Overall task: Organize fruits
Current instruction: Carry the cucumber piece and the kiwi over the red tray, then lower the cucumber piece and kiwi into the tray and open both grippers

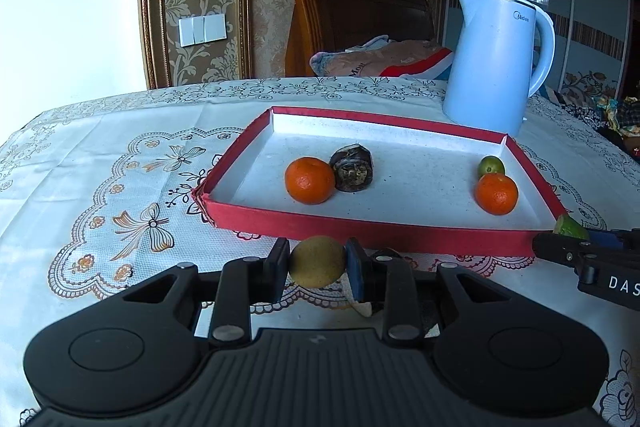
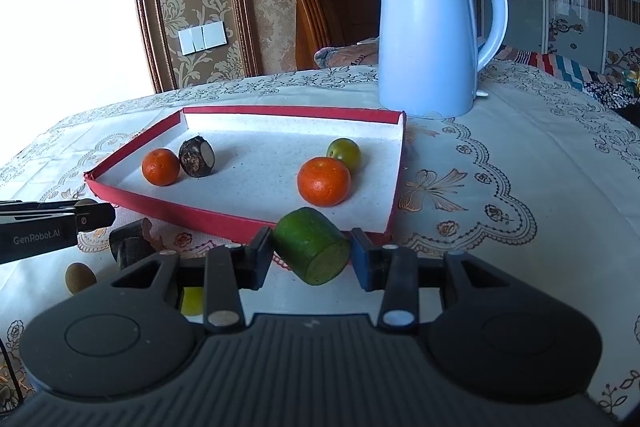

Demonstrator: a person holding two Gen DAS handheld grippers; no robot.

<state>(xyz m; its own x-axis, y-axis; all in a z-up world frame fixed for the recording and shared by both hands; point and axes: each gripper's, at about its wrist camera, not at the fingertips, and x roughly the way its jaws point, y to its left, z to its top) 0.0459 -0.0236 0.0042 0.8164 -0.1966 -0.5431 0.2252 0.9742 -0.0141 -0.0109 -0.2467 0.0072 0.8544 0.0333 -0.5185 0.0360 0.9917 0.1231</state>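
Yellow-brown round fruit (image 1: 317, 261) pinched in left gripper (image 1: 317, 263), green cut-faced chunk (image 2: 312, 247) in right gripper (image 2: 311, 250)

Patterned tablecloth table (image 2: 500, 163), red-rimmed tray (image 2: 240, 223), blue kettle (image 2: 428, 39)

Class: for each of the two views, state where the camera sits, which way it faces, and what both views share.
Left wrist: on the left gripper, facing the red tray; its fingers clamp a yellow-brown fruit.
Right wrist: on the right gripper, facing the same tray; its fingers clamp a green cut piece.
Shared: tray, kettle, two oranges.
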